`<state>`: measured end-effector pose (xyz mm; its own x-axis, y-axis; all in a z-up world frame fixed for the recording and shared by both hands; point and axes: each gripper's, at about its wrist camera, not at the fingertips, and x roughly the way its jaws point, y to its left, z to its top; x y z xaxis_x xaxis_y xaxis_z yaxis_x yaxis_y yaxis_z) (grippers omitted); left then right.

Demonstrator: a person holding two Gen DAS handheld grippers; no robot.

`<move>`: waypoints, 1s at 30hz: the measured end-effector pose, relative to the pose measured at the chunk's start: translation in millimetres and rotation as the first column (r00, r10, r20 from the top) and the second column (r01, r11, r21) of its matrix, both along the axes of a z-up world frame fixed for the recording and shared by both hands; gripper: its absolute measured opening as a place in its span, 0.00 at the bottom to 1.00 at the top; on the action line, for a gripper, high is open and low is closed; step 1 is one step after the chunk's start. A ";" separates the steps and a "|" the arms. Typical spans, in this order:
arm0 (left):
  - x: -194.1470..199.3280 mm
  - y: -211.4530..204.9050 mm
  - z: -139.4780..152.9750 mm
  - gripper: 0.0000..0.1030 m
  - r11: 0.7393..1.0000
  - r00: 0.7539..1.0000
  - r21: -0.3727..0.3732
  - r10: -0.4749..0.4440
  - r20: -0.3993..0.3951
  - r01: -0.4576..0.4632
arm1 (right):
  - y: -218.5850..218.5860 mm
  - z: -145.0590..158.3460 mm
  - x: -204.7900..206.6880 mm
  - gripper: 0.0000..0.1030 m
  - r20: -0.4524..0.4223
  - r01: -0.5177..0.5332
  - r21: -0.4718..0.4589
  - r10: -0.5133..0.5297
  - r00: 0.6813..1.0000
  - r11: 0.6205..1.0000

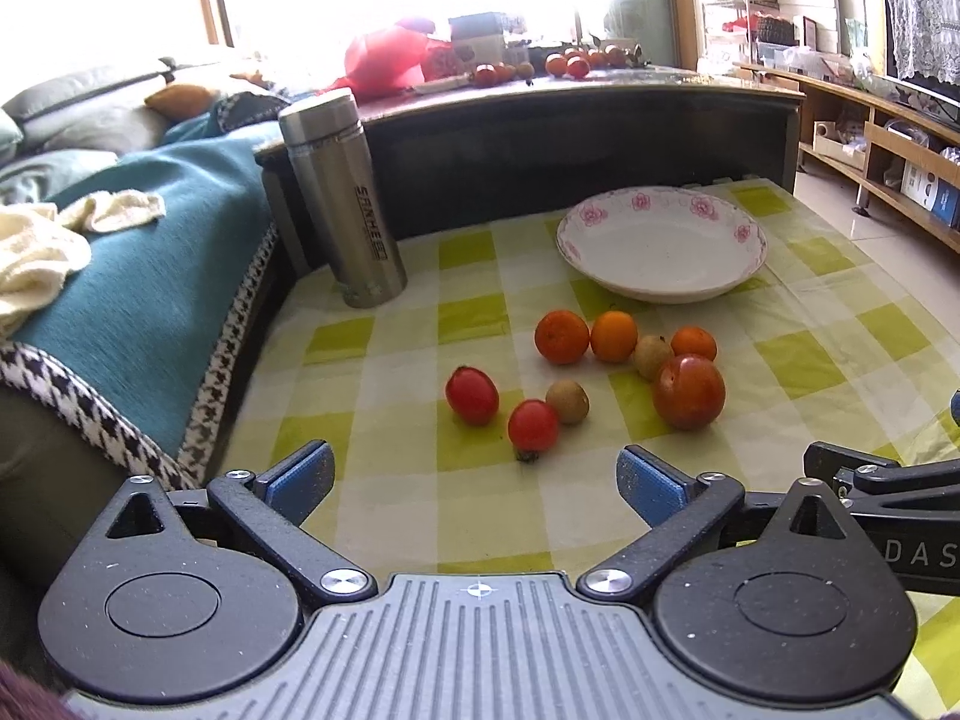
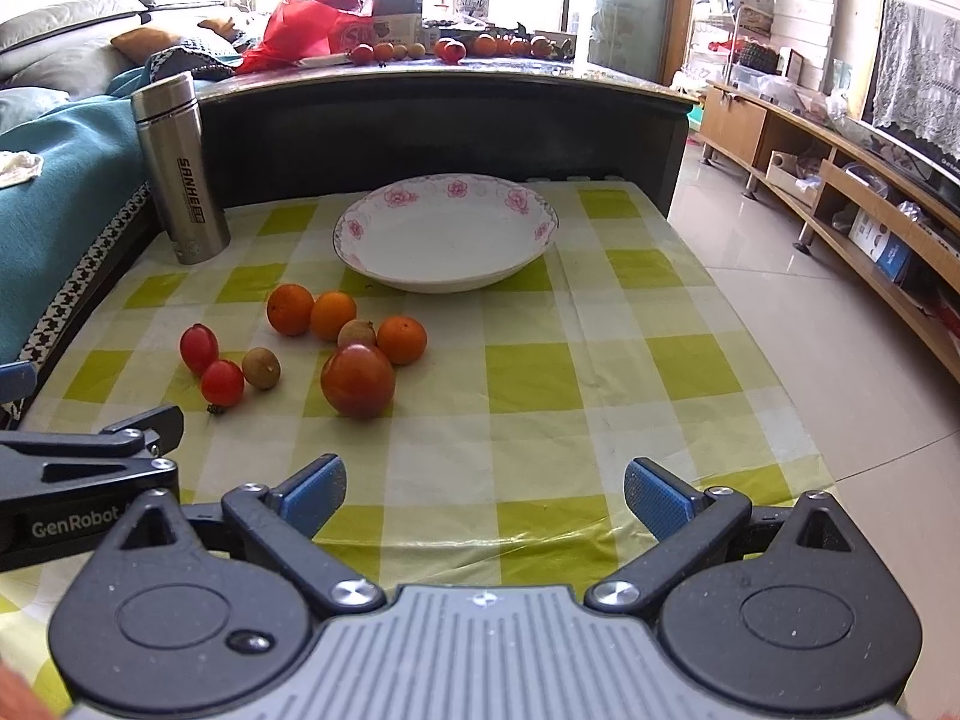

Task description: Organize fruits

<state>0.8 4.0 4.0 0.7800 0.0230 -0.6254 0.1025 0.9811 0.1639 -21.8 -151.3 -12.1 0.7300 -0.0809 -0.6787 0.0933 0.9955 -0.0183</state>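
Note:
A white plate with pink flowers (image 1: 660, 222) (image 2: 447, 204) lies empty at the far side of the green-checked tablecloth (image 1: 420, 510) (image 2: 540, 372). In front of it sits a loose cluster of fruit: three oranges (image 1: 562, 336) (image 2: 290, 309), a large red tomato (image 1: 689, 392) (image 2: 357, 380), two small red tomatoes (image 1: 472, 394) (image 2: 198, 348) and two small brown fruits (image 1: 567, 401) (image 2: 261, 368). My left gripper (image 1: 477, 489) is open, just short of the nearest small tomato (image 1: 533, 425). My right gripper (image 2: 485, 495) is open over bare cloth, right of the cluster.
A steel flask (image 1: 342, 198) (image 2: 180, 168) stands upright at the table's back left. A blue-covered sofa (image 1: 138, 264) borders the left edge. Behind rises a dark higher table (image 2: 444, 114) carrying more fruit and a red bag. Tiled floor (image 2: 810, 360) and low shelves lie to the right.

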 end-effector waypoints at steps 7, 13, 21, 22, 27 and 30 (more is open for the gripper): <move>5.0 -1.4 -4.8 0.98 1.000 1.000 0.005 0.001 -0.010 -0.001 | -2.8 -5.5 5.9 1.00 -0.022 0.006 0.021 -0.006 1.000 1.000; 11.9 -2.0 -6.9 0.98 0.999 1.000 0.014 -0.029 -0.006 0.029 | -4.4 -7.3 14.1 1.00 -0.036 -0.003 0.025 0.004 0.999 1.000; 28.6 13.7 -6.5 0.99 0.996 0.996 -0.037 -0.084 -0.011 0.083 | 3.0 -1.8 36.5 1.00 -0.019 -0.136 0.000 0.136 0.991 0.991; 31.9 15.6 -7.3 0.98 0.995 0.996 -0.046 -0.087 -0.020 0.086 | 3.9 -2.5 40.4 1.00 -0.021 -0.154 -0.002 0.154 0.988 0.988; 45.9 14.7 -14.2 0.91 0.990 0.989 -0.030 -0.139 -0.049 0.137 | 6.2 -11.2 61.5 0.95 -0.046 -0.264 -0.002 0.263 0.964 0.965; 54.4 13.8 -17.6 0.86 0.983 0.980 -0.031 -0.184 -0.072 0.182 | 8.3 -15.6 71.8 0.89 -0.049 -0.327 -0.001 0.326 0.944 0.945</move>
<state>55.2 17.9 -13.6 0.7212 -0.1315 -0.6801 0.2913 0.9484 0.1255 50.0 -143.0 -27.7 0.6842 0.1497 -0.7138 -0.2379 0.9710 -0.0244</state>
